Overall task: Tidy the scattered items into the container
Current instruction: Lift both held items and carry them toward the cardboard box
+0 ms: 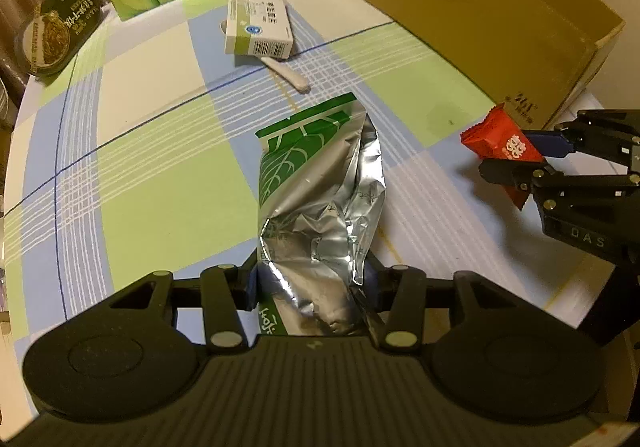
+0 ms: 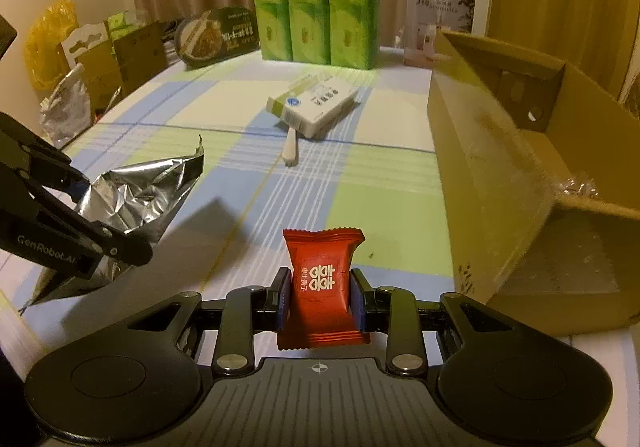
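Presently, on the checked bench [image 2: 224, 107]: cardboard box [image 2: 520, 151], open, at the right side; green tissue packs [image 2: 314, 3] at the far edge; round food tub [image 1: 56, 31] beside them. Mid-bench: white medicine carton [image 1: 258, 23] lying over a white utensil [image 1: 290, 73], both well apart from the box. Left tool [image 1: 312, 283] pinches a crumpled silver-and-green foil bag [image 1: 320, 199]; right tool [image 2: 322, 301] is clamped on a red candy packet [image 2: 322, 283], held near the box's front corner.
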Available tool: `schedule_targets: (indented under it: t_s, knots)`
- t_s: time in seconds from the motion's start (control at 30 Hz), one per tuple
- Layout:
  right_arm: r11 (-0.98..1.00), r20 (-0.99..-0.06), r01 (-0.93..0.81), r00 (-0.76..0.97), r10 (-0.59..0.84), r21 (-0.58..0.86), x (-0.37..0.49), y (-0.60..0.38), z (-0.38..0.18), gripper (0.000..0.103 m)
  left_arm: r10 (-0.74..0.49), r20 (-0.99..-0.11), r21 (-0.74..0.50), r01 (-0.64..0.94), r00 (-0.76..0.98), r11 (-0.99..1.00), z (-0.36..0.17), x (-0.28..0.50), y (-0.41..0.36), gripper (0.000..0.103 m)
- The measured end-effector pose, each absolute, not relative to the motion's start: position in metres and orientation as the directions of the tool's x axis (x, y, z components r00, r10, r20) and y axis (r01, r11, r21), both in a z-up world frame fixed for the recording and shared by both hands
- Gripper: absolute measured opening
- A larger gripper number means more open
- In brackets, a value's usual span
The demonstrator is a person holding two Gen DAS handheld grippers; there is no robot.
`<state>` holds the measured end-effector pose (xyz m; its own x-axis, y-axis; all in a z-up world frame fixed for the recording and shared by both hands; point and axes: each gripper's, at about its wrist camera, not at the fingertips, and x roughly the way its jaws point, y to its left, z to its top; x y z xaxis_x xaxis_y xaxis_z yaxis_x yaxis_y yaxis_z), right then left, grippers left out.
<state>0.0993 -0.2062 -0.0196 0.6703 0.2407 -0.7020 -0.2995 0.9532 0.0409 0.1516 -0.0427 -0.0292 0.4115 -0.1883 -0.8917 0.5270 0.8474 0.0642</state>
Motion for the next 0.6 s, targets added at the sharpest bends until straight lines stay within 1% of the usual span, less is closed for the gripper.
schedule_targets:
  t_s: [0.6]
  knots:
    - [0.964, -0.655, -0.265, 0.723, 0.221, 0.032, 0.069, -0.222, 0.014, 0.027, -0.261, -0.854, 0.009, 0.515, 0.451, 0.857, 0.002, 0.106, -0.056, 0.043]
